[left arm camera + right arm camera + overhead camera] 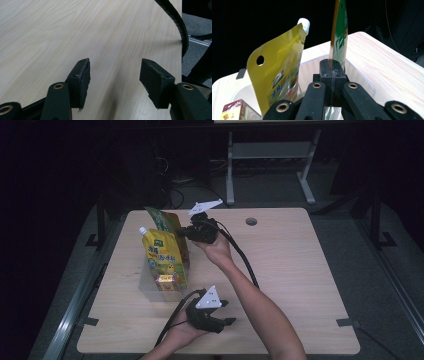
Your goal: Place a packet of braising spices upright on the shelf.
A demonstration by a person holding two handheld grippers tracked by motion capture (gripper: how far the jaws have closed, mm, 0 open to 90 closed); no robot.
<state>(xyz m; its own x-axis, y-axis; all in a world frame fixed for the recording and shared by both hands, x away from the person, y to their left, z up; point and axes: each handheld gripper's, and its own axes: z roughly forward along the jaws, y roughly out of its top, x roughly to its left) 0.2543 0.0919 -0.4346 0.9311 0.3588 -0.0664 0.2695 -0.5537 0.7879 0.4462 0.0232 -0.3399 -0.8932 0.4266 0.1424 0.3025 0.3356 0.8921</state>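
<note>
The right gripper view shows what the high view cannot: the right gripper (331,72) has its fingers pressed together on the edge of a green packet (340,37), which stands upright and edge-on straight above them. From above, the same gripper (184,233) is seen far out over the counter (290,270), with the green packet (165,222) rising just beside its tips, but the grip itself is too small to make out there.

A clear plastic tub (359,77) lies right under and around those closed fingers, and the packet's lower part reaches down into it. Left of the fingers, in the same tub, a yellow pouch (278,72) with a white cap stands tilted, close to the packet but apart from it at the top. A small carton (233,111) sits low at the left, next to the pouch. From above, the pouch (162,254) and carton (167,282) stand on the near side of the packet.

The left gripper (113,75) has its fingers held moderately wide with nothing between them, only bare counter beneath. In the high view it (227,312) rests near the front edge, well apart from the tub. A black cable (180,27) curves past beyond its fingers.
</note>
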